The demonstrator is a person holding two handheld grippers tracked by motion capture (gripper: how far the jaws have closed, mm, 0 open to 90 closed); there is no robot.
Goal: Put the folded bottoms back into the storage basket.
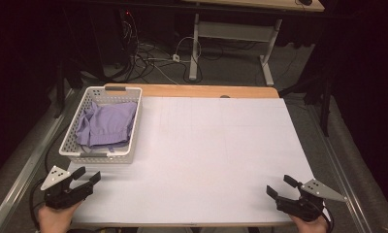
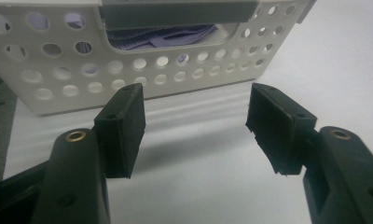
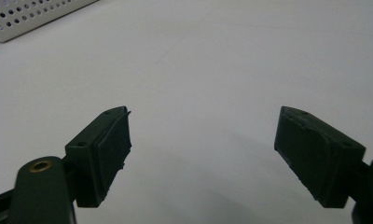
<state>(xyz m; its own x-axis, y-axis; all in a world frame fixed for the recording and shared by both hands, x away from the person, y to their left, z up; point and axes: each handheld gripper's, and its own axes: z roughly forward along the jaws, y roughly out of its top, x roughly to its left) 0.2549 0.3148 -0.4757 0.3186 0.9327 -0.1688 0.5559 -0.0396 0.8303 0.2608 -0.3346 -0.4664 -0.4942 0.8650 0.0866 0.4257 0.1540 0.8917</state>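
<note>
High view, table: a table with a white sheet over most of its top, bare wood showing along the far edge.
High view, basket: a white perforated basket stands at the far left corner of the sheet, and a crumpled lilac cloth lies inside it.
High view, left: the left hand-held gripper sits at the near left corner of the table, just short of the basket's near wall, jaws spread, nothing between them.
High view, right: the right hand-held gripper is at the near right corner, well apart from the basket, jaws parted and empty too.
Left gripper view: the left hand-held gripper looks straight at the basket close ahead; its two black jaws stand wide with white sheet between them, and the lilac cloth peeks through the handle cut-out.
Right gripper view: the right hand-held gripper hangs over bare white sheet, jaws wide, gripping nothing; a corner of the basket shows at the upper left.
</note>
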